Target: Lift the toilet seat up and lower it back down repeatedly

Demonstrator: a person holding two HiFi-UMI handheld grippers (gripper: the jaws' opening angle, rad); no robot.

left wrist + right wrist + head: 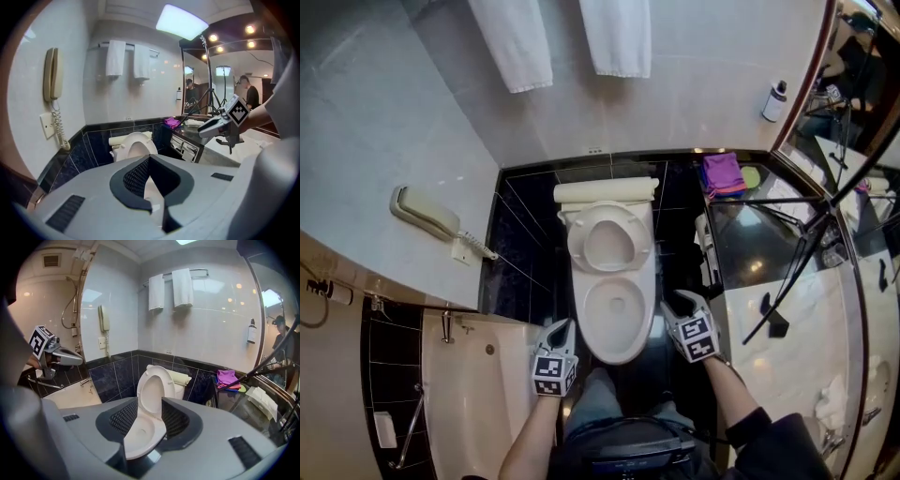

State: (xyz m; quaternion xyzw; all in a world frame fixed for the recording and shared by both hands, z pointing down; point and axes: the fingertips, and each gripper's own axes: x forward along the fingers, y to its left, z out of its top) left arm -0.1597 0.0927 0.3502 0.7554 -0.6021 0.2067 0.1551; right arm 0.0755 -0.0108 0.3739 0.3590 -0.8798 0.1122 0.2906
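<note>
Your white plastic toilet seat (576, 242) stands raised upright at the centre of the head view, directly above the open white ceramic bowl (589, 323) in the frame. Your left gripper (562, 328) sits at the bowl's lower left and your right gripper (678, 305) just right of it. Both claws are spread apart, holding nothing and touching neither seat nor bowl.
</note>
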